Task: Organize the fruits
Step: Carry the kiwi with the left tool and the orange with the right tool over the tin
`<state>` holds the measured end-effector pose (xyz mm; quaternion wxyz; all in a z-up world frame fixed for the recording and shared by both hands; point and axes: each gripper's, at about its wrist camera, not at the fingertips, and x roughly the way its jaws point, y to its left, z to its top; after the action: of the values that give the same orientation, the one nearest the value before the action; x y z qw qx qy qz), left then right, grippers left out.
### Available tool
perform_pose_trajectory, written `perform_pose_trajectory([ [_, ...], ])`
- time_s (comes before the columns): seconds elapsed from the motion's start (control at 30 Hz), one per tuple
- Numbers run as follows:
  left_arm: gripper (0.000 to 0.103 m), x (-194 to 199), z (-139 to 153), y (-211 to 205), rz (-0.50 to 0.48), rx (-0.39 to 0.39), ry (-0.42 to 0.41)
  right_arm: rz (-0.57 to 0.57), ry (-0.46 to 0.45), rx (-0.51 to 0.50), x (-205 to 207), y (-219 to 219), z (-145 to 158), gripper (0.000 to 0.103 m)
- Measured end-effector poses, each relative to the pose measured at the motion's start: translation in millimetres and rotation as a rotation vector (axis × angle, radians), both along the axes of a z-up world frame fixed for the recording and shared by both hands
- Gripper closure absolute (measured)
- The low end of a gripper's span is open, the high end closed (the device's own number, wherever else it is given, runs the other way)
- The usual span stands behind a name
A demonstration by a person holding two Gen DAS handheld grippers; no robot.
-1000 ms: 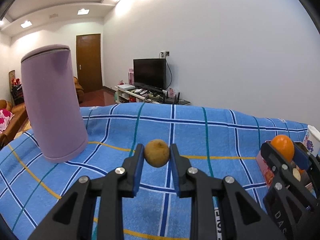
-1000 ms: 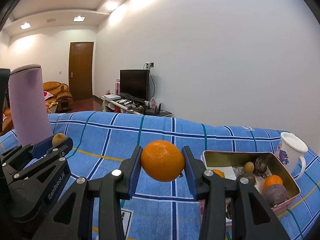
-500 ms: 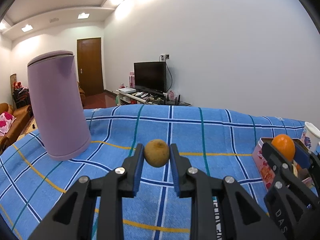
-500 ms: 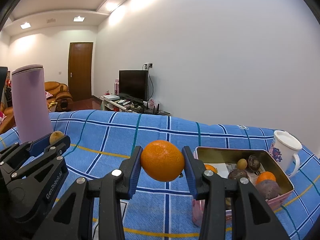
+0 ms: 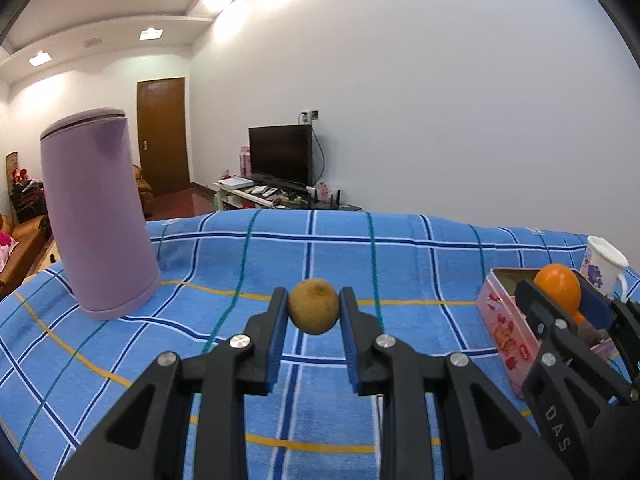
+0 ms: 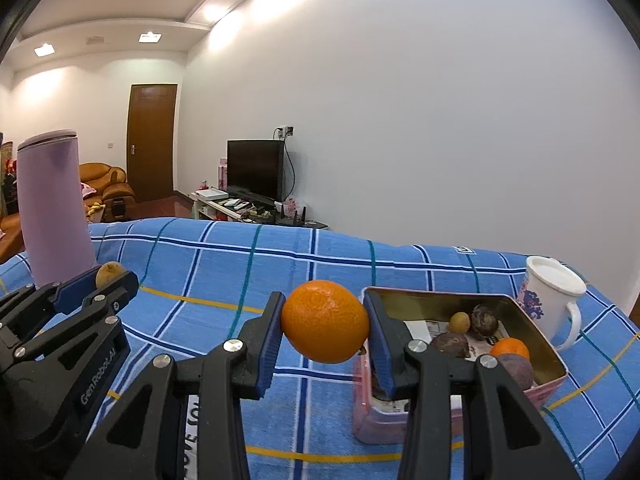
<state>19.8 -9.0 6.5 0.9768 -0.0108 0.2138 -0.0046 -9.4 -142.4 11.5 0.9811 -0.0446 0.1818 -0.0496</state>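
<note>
Hiding the pink tin's (image 6: 554, 384) near corner: right tool (image 6: 325, 322).

Left gripper (image 5: 314, 307) and right gripper (image 6: 325, 322) each clamp a fruit, tilted slightly downward, side by side

Tablecloth (image 5: 400, 248): blue check, white, teal and yellow lines. Canister (image 5: 94, 216): lilac. Tin (image 6: 460, 308): pink outside, gold inside. Mug (image 6: 550, 300): white, blue-purple floral print. Fruits: orange (image 6: 325, 322), tan-brown (image 5: 314, 306)

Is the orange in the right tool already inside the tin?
No, the orange is clamped in the right tool, held in the air beside the tin.
</note>
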Motion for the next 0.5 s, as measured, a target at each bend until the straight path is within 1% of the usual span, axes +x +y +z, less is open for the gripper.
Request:
perform_pose_trajectory([
  [0.17, 0.076, -2.5, 0.7, -8.2, -0.016, 0.007, -0.003, -0.013, 0.001, 0.004, -2.4, -8.4, 0.4, 0.061],
  [0.33, 0.076, -2.7, 1.0, -12.0, -0.029, -0.017, 0.011, -0.02, -0.002, -0.001, -5.4, -13.5, 1.2, 0.061],
  [0.5, 0.076, -5.4, 4.5, -18.4, -0.047, -0.025, 0.0, -0.031, -0.014, -0.013, -10.3, -19.6, 3.0, 0.061],
])
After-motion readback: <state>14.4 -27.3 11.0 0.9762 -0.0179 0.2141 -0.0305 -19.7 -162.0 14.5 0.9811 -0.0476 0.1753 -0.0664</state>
